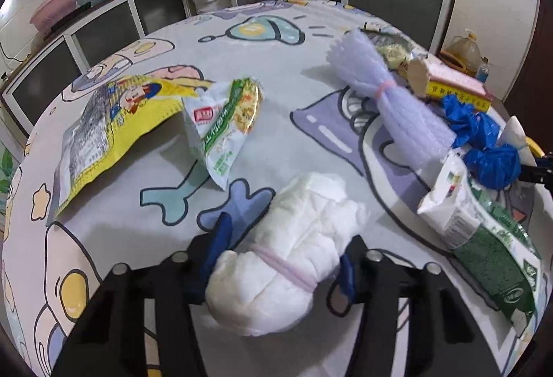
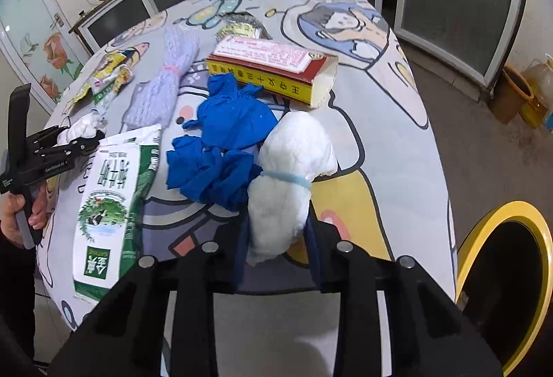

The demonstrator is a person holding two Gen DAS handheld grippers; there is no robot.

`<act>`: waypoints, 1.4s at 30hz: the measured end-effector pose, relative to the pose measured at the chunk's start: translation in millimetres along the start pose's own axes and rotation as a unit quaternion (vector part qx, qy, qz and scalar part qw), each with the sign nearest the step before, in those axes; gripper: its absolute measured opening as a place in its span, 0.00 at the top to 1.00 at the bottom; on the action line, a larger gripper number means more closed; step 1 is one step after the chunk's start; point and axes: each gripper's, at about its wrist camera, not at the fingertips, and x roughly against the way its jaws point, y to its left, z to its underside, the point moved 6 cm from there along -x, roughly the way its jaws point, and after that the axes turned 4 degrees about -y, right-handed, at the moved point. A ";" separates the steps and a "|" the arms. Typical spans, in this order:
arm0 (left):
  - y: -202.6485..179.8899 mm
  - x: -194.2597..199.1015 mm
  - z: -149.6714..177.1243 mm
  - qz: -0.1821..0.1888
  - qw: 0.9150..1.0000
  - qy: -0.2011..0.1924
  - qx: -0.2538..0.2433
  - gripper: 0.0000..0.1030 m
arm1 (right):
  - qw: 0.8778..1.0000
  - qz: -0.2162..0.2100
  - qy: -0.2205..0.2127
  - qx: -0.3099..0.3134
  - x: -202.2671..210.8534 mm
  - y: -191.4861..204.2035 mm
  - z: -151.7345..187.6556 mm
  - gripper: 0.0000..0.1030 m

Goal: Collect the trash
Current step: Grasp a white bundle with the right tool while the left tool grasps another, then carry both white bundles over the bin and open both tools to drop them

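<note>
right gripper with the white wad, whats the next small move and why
Probably lift the right gripper slightly and swing it right toward the yellow-rimmed bin. Its fingers already flank the white bundle with the blue band, which looks pinched, and the bin's dark opening sits just past the table's edge, so a short carry should do.

Blue gloves (image 2: 221, 149) (cartoon-print tablecloth (image 2: 380, 121))

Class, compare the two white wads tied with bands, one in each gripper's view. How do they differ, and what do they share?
The left white wad is tied with a pink band; the right white wad has a light blue one. The left wad lies tilted between the left gripper fingers, near snack wrappers; the right wad stands more upright between the right gripper fingers, touching the crumpled blue plastic. Both are crumpled, soft-looking white bundles, cinched at the waist.
</note>
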 end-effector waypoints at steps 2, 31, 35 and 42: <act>0.5 6.6 -1.9 0.001 1.000 -0.006 0.003 0.53 | 1.000 -0.002 -0.007 0.000 6.8 0.6 0.4 0.73; -37.7 123.2 26.5 0.055 0.995 -0.075 0.043 0.53 | 0.998 -0.018 -0.059 -0.023 99.8 3.0 41.9 0.73; -61.6 126.5 21.8 0.070 0.994 -0.078 0.030 0.53 | 0.997 -0.014 -0.070 -0.031 112.5 -6.2 48.3 0.73; -109.3 128.0 4.8 0.099 0.992 -0.082 0.003 0.53 | 0.994 0.003 -0.090 -0.056 138.3 -39.8 58.2 0.73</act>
